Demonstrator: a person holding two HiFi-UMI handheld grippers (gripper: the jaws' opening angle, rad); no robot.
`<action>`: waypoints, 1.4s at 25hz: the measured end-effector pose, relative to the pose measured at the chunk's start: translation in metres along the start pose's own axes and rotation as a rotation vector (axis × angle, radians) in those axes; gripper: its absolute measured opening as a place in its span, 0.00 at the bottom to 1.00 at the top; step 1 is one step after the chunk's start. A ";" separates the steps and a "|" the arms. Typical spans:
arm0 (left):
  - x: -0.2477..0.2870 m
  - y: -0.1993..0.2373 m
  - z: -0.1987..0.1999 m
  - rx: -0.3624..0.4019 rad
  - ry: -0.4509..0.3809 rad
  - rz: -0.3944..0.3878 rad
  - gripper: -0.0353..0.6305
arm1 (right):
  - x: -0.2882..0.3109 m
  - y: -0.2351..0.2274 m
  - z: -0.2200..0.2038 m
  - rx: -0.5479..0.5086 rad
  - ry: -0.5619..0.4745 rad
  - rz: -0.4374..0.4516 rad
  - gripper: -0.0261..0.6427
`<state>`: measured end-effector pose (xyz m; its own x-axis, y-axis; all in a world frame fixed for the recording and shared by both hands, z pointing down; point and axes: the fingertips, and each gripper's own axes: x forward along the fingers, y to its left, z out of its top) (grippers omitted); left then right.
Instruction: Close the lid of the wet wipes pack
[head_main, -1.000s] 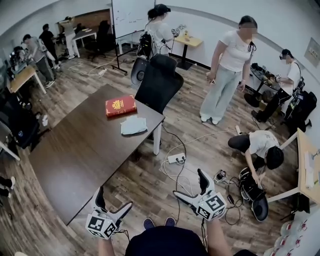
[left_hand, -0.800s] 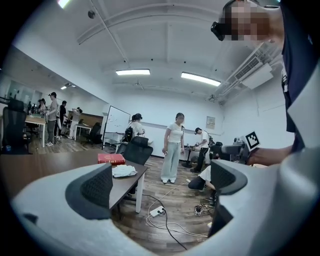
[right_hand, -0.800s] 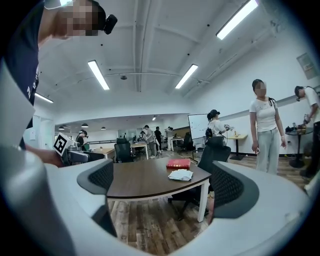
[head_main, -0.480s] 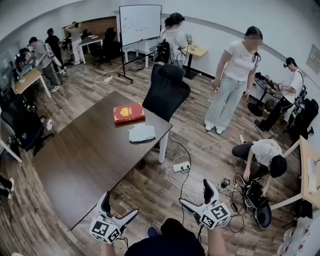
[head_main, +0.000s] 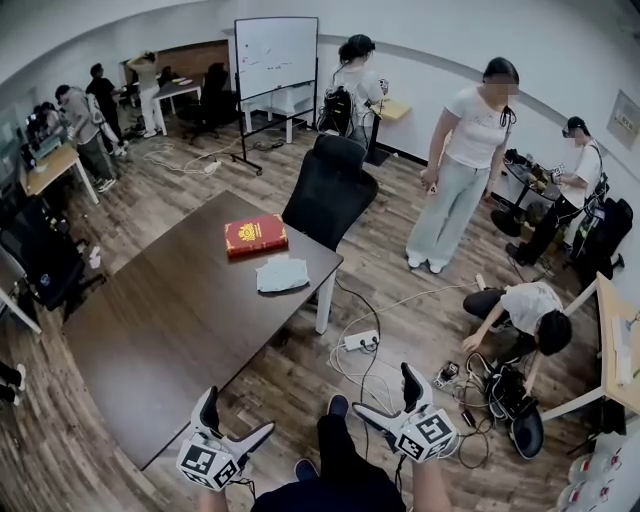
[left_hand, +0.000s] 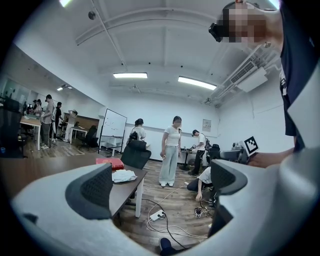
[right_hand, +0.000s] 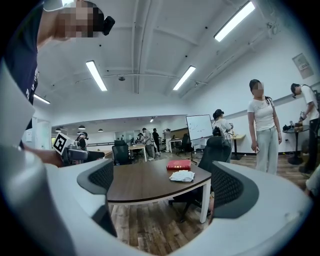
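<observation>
Gaping empty, the left hand-held gripper (head_main: 238, 411) and right hand-held gripper (head_main: 381, 388) hang well apart from the dark brown wooden surface (head_main: 170, 310) — soft white wet wipes pack (head_main: 282, 275) upon it.

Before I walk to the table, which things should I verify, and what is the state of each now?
1. Left gripper empty, jaws apart: ok.
2. Right gripper empty, jaws apart: ok.
3. White wet wipes pack on the dark brown table, beside the red book: ok.
4. Pack within reach: not ok, far end of table.
5. Lid open or shut: cannot tell, too small.
6. Floor path: not ok, white power strip and cables.
</observation>
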<state>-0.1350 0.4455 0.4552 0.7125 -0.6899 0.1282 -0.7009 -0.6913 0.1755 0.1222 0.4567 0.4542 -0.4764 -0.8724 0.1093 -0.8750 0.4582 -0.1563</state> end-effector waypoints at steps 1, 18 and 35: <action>0.002 0.002 0.000 0.000 0.000 0.002 0.96 | 0.002 -0.002 0.000 0.000 -0.001 0.002 0.94; 0.080 0.050 0.013 0.027 -0.001 0.024 0.96 | 0.074 -0.059 0.012 -0.032 0.002 0.033 0.94; 0.214 0.125 0.050 0.017 0.036 0.079 0.96 | 0.206 -0.164 0.043 -0.039 0.077 0.149 0.94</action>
<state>-0.0716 0.2008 0.4555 0.6555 -0.7345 0.1757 -0.7552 -0.6388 0.1469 0.1719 0.1947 0.4602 -0.6053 -0.7793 0.1626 -0.7959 0.5893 -0.1383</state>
